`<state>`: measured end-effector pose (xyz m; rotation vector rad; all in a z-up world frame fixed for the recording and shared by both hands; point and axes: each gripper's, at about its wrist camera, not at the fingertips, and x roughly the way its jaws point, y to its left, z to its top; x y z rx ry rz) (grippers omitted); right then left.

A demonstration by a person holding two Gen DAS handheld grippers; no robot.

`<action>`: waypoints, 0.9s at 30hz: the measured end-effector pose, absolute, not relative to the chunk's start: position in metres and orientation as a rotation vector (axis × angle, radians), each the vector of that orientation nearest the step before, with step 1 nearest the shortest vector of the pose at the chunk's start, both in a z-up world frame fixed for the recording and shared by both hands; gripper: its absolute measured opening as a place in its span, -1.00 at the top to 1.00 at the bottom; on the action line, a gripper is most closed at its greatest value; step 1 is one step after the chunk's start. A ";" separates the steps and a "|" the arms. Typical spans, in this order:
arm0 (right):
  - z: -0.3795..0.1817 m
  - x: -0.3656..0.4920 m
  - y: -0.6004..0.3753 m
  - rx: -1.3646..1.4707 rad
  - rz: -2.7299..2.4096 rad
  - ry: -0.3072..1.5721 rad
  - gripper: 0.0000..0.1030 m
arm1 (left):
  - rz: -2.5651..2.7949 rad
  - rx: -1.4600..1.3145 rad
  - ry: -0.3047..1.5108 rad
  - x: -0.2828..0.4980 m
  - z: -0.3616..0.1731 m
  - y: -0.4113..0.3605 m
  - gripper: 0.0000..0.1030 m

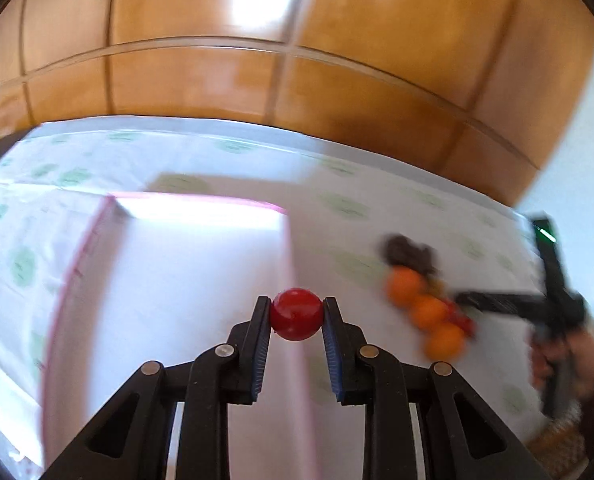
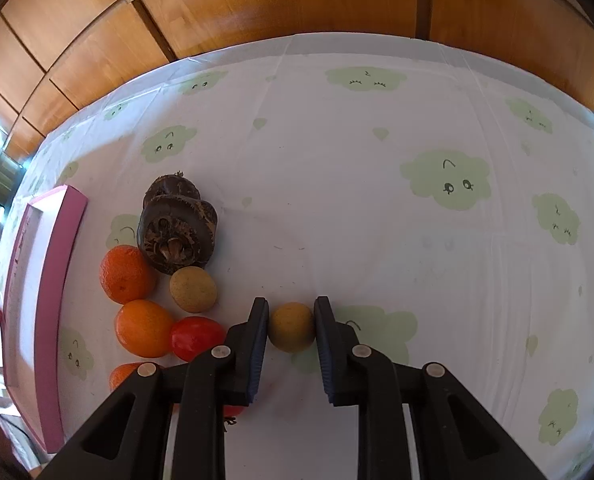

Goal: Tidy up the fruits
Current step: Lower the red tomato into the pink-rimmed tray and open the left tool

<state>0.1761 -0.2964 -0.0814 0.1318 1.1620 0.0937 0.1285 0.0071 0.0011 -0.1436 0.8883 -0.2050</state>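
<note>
The left gripper clamps a red fruit above the pink-rimmed tray. Only the right view shows the right gripper clenched on a tan fruit on the tabletop, right of the oranges and tomato.

Your left wrist view blurs the fruit pile; the right gripper's frame hides most of one orange.
</note>
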 end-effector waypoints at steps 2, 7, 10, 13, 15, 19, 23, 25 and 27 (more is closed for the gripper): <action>-0.081 0.176 -0.294 0.110 0.093 1.160 0.56 | -0.168 -0.148 0.919 0.151 -0.006 0.017 0.51; -0.082 0.177 -0.289 0.077 0.092 1.156 0.56 | -0.100 -0.153 0.968 0.198 -0.031 0.021 0.50; -0.083 0.178 -0.287 0.063 0.093 1.153 0.56 | -0.083 -0.164 0.974 0.213 -0.038 0.020 0.50; -0.083 0.177 -0.285 0.052 0.093 1.148 0.56 | -0.086 -0.162 0.964 0.215 -0.037 0.017 0.32; -0.083 0.176 -0.286 0.053 0.093 1.147 0.56 | -0.072 -0.142 0.944 0.209 -0.035 0.018 0.18; -0.083 0.176 -0.286 0.044 0.092 1.144 0.56 | -0.035 -0.128 0.930 0.186 -0.029 0.021 0.18; -0.083 0.175 -0.283 0.027 0.090 1.139 0.56 | 0.002 -0.092 0.910 0.152 -0.027 0.022 0.15; -0.082 0.174 -0.282 0.018 0.087 1.134 0.56 | 0.011 -0.087 0.910 0.135 -0.028 0.023 0.13; -0.082 0.173 -0.281 0.014 0.085 1.132 0.56 | 0.012 -0.080 0.916 0.120 -0.030 0.022 0.12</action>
